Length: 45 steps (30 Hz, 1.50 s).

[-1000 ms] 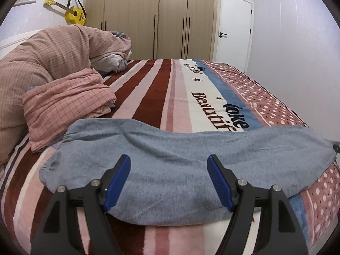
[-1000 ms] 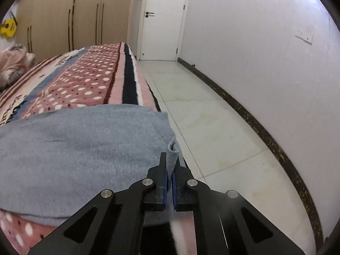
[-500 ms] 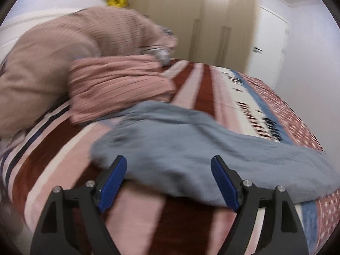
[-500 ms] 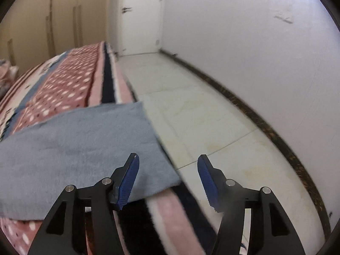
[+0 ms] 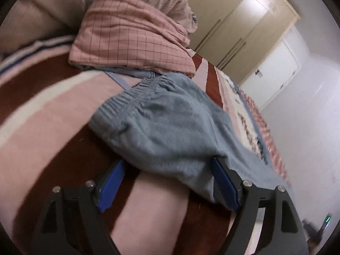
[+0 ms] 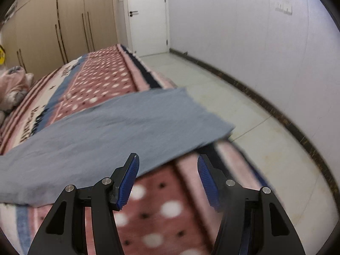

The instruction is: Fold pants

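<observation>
Grey-blue pants [image 5: 170, 125] lie stretched across the striped bed. Their ribbed waistband [image 5: 127, 97] shows in the left wrist view, the leg end [image 6: 170, 116] in the right wrist view, reaching the bed's edge. My left gripper [image 5: 167, 182] is open, low at the waist end, with the near hem of the pants lying between its blue pads. My right gripper [image 6: 167, 176] is open and empty, just short of the leg end's near edge, above the dotted blanket.
A folded pink checked quilt [image 5: 131, 36] lies just behind the waistband. The bed blanket [image 6: 102, 80] ends at the right, where the tiled floor [image 6: 255, 148] and a white wall follow. Wardrobes [image 6: 70, 27] and a white door [image 6: 146, 17] stand at the back.
My right gripper opened and let go of the leg hem, which now lies flat. My left gripper swung left and down to the waistband end, staying open.
</observation>
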### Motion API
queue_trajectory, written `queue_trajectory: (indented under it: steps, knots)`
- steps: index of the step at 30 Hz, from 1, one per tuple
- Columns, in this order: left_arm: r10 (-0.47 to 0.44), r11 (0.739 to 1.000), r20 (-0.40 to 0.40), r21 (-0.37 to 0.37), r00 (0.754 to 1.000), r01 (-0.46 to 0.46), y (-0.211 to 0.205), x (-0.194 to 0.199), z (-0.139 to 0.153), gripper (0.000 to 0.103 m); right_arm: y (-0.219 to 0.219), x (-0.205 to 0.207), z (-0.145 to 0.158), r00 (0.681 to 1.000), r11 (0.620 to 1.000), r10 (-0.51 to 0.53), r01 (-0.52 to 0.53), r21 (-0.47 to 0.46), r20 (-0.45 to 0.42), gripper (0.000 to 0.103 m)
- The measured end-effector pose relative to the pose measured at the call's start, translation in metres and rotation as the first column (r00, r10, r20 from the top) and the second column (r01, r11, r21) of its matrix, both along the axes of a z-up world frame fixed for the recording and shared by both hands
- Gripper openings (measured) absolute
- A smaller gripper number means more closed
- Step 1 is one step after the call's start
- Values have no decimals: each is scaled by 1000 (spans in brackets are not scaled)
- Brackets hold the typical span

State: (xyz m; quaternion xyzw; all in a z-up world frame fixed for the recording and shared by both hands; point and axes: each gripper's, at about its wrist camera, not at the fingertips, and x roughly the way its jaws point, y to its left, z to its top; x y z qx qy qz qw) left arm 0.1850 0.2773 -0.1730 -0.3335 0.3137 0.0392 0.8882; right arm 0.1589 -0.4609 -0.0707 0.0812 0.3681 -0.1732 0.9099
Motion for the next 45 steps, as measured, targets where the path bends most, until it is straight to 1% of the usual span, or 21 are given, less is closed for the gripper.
queue_trajectory:
  steps: [4, 6, 8, 10, 14, 17, 18, 19, 20, 22, 25, 27, 30, 31, 32, 33, 36, 37, 38, 41, 45]
  knots:
    - [76, 990, 39, -119, 996, -70, 16, 12, -3, 80, 10, -2, -8, 1000, 998, 18, -17, 62, -14, 53]
    - [91, 981, 61, -177, 994, -79, 21, 10, -3, 80, 13, -5, -12, 1000, 997, 18, -17, 76, -22, 53]
    - [82, 978, 102, -198, 991, -61, 21, 5, -1, 81, 12, -6, -15, 999, 996, 15, -12, 90, -29, 53]
    - [69, 977, 123, -207, 990, -43, 21, 4, 1, 86, 10, -7, -16, 1000, 995, 10, -7, 99, -30, 53]
    - [57, 974, 116, -226, 992, -30, 20, 14, 4, 89, 6, -9, -14, 1000, 994, 5, -2, 107, -27, 53]
    - [131, 963, 99, -247, 986, -103, 28, 23, 2, 87, 7, -8, -13, 1000, 994, 7, -4, 110, -26, 53]
    - [150, 963, 89, -237, 985, -125, 30, 27, 3, 73, 7, -8, -13, 1000, 994, 8, -5, 113, -24, 53]
    - [171, 964, 75, -217, 982, -151, 32, 30, 3, 54, 7, -9, -12, 1000, 993, 9, -6, 118, -21, 53]
    - [182, 963, 65, -214, 981, -164, 35, 32, 2, 49, 6, -11, -11, 1000, 993, 7, -4, 120, -19, 53]
    - [190, 958, 81, -235, 979, -166, 38, 26, -1, 26, 5, -14, -10, 1000, 991, 2, 0, 131, -15, 53]
    - [195, 964, 106, -204, 975, -170, 40, 19, 2, 12, 3, -17, -8, 1000, 989, -6, 7, 149, -11, 53]
    - [218, 964, 136, -184, 966, -192, 41, 8, 7, 11, 5, -17, -6, 1000, 990, -2, 3, 144, -10, 53]
    - [253, 957, 165, -185, 953, -222, 44, -6, 13, 9, 8, -19, -2, 1000, 991, 7, -7, 137, 0, 53]
    - [272, 956, 175, -160, 946, -245, 46, -12, 16, 8, 9, -20, 0, 1000, 990, 10, -11, 141, 4, 53]
    - [303, 951, 187, -120, 935, -284, 49, -22, 23, 8, 9, -21, 1, 1000, 989, 13, -14, 148, 8, 53]
    - [328, 944, 193, -109, 925, -312, 55, -30, 27, 8, 10, -22, 2, 1000, 988, 18, -19, 155, 11, 53]
    - [389, 921, 190, -107, 901, -375, 79, -56, 34, 8, 15, -24, 6, 999, 987, 41, -43, 155, 16, 53]
    - [411, 912, 184, -81, 893, -403, 86, -64, 38, 8, 17, -24, 7, 999, 986, 50, -52, 159, 18, 53]
    - [435, 899, 185, -26, 881, -438, 94, -74, 45, 8, 19, -25, 7, 998, 984, 60, -63, 169, 22, 53]
    - [456, 876, 192, 75, 869, -476, 104, -95, 63, 8, 26, -25, 7, 996, 977, 87, -91, 192, 29, 53]
    - [417, 876, 217, 166, 883, -454, 96, -107, 90, 8, 35, -28, 6, 992, 971, 123, -129, 203, 43, 53]
